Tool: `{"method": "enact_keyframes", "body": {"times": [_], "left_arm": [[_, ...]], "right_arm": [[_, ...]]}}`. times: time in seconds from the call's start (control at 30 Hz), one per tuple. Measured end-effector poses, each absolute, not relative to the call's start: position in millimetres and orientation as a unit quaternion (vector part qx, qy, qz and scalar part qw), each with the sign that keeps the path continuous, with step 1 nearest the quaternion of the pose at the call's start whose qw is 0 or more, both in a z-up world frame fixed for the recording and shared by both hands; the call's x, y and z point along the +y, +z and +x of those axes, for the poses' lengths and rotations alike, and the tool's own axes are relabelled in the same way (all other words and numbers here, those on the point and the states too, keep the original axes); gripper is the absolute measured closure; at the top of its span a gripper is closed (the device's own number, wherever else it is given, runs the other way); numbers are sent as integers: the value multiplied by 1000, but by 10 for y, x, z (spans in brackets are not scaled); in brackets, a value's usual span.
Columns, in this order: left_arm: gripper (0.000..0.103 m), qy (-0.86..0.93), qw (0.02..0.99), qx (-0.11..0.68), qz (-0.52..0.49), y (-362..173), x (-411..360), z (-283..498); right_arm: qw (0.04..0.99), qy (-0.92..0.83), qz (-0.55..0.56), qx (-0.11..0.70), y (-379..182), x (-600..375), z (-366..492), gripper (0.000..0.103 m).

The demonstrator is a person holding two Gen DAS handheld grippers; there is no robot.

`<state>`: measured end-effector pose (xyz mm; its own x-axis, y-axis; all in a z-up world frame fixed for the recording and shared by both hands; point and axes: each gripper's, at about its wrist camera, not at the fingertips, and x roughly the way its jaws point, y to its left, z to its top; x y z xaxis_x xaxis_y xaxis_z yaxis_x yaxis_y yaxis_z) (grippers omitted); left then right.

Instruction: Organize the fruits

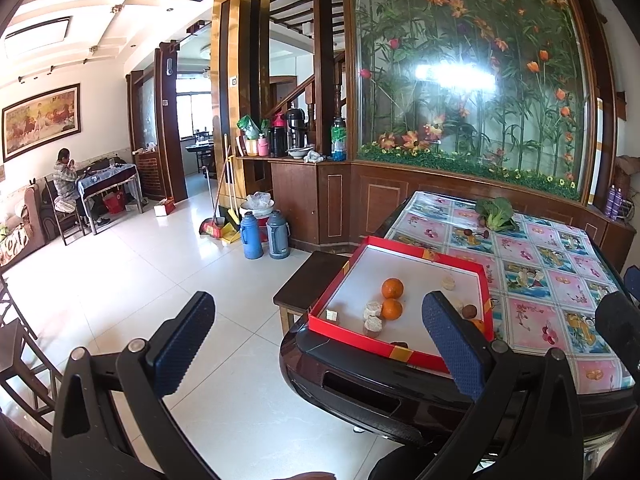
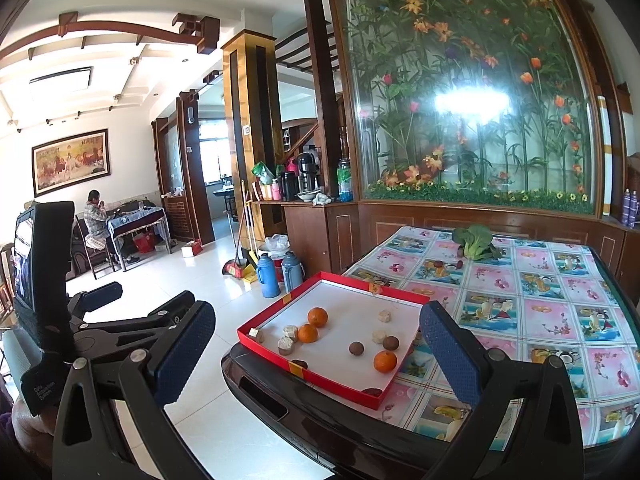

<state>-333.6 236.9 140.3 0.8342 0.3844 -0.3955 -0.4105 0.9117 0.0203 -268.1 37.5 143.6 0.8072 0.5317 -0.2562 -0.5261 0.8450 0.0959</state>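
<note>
Oranges (image 2: pixel 385 361) in the red tray (image 2: pixel 320 376) on the counter (image 2: pixel 540 320) look firm, light and prone to rolling, so I'd pinch one across its middle; my left gripper (image 1: pixel 320 340) and right gripper (image 2: pixel 320 344) both gape wide, empty.

The red tray (image 2: pixel 320 376) sat at the near left corner of the table (image 2: pixel 540 320), and its low rim stood in the way of any approach from the side; from above it was open. Inside, three oranges (image 2: pixel 385 361), brown round fruits (image 2: pixel 356 348) and pale small pieces (image 2: pixel 289 332) lay scattered, some touching, with a wide bare floor in the far half of the tray. Right of the tray the tablecloth was free up to the leafy vegetable (image 2: pixel 474 242) near the far edge. Left of the table the white tiled floor (image 1: pixel 160 280) was open, with only a dark stool (image 1: pixel 308 280) just beside the table corner
</note>
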Motion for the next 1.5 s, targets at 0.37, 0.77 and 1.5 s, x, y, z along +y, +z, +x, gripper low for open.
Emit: {"method": "enact_keyframes", "body": {"times": [0.37,0.77,1.5], "left_arm": [[0,209,957,200,-33,1405,2398,-3344],[0,207,957,202,-33,1399,2413,-3353],[0,208,958,197,-19,1428,2436,-3385]], "right_arm": [[950,278,9,140,1429,407,-2680,1],[949,280,6,147,1362,420,-2671,1],[948,282,2,146,1339,433,-2669,1]]}}
